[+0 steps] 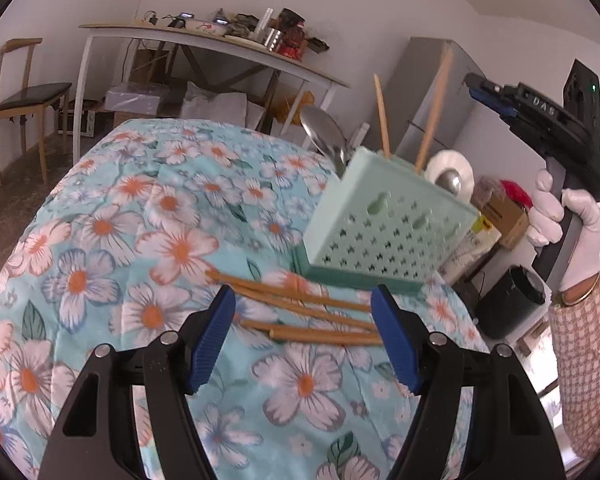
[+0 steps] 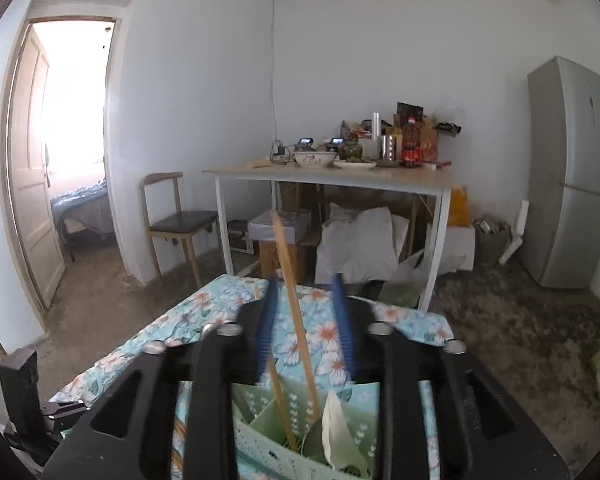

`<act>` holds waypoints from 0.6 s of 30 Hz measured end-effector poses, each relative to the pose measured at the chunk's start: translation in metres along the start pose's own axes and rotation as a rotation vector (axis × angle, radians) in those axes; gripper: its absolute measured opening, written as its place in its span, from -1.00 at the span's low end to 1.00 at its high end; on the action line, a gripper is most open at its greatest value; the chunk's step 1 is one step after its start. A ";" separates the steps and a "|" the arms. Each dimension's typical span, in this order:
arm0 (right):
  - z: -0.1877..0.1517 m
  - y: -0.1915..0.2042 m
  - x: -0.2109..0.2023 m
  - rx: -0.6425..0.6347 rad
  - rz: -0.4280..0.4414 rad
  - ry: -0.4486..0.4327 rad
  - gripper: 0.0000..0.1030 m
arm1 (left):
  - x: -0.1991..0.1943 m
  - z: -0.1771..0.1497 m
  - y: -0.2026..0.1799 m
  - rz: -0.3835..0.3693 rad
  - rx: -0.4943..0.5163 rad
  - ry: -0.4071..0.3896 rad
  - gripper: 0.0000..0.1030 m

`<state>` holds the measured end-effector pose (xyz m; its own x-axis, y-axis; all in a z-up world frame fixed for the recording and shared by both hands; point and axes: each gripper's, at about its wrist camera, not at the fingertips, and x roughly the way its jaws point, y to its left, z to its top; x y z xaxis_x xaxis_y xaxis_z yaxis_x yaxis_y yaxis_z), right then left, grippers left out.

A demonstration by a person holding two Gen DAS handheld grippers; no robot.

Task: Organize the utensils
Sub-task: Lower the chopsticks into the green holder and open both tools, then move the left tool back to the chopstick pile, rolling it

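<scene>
table under the floral cloth (image 1: 100, 240) carried everything. the mint perforated utensil holder (image 1: 384, 232) stood at the far right part of the cloth and already held two upright chopsticks (image 1: 430, 120), a metal spoon (image 1: 324, 128) and a second spoon head at its far end. four or so loose chopsticks (image 1: 300, 312) lay flat on the cloth just in front of the holder's base, roughly crosswise to the left gripper (image 1: 304, 336), overlapping one another. left gripper hung low over that bundle with its jaws released and spread wide, nothing between them. right gripper (image 2: 304, 328) sat above the holder, held in a white-gloved hand (image 1: 560, 216); its jaws were parted with an upright chopstick standing in the gap, apparently not pinched. judged step: left pick of the loose chopsticks. to do it well, come down with one finger on each side of a single stick or the whole bundle near mid-length, close square to the shafts so they do not roll or scissor on the soft cloth. risk: cloth bunching into the pads; overlapped sticks slipping out singly.
</scene>
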<state>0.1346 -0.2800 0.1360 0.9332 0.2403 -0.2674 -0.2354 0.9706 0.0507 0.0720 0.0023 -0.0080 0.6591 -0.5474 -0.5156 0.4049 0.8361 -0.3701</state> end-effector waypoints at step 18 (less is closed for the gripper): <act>-0.077 -0.017 -0.080 0.225 0.055 0.107 -0.25 | 0.007 -0.017 -0.028 -0.004 0.072 0.057 0.32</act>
<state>0.0427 -0.3167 0.0825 0.8838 0.3012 -0.3581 -0.2073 0.9381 0.2776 0.0548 -0.0257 -0.0141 0.6211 -0.5505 -0.5579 0.4534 0.8329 -0.3173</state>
